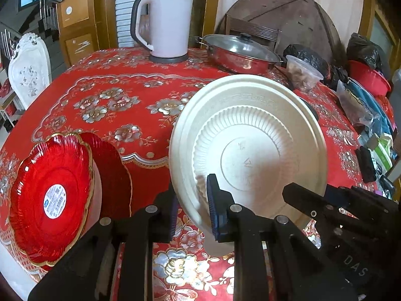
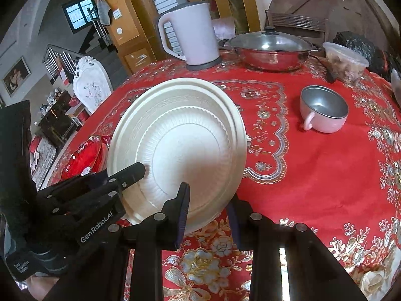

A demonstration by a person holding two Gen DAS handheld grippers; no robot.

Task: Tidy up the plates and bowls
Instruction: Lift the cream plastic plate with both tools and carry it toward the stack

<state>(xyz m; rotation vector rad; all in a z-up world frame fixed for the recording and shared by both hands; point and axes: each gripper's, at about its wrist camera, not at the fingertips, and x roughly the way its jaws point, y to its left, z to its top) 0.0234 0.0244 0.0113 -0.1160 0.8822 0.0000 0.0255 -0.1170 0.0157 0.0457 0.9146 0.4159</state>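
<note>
Round cream plate (image 1: 250, 148) with ribbed, fluted well, tilted above the red floral tabletop (image 1: 120, 95), rim pinched by both the left claw (image 1: 193, 208) and right claw (image 2: 208, 213), glossy scalloped red plates (image 1: 50, 195) stacked left, metal-lined pink bowl (image 2: 324, 109) apart at right.

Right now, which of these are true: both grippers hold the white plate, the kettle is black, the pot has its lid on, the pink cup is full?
1. Both grippers hold the white plate. True: the left gripper and the right gripper each clamp its rim.
2. The kettle is black. False: it is white with a dark lid.
3. The steel pot has its lid on. True.
4. The pink cup is full. False: it looks empty.
</note>
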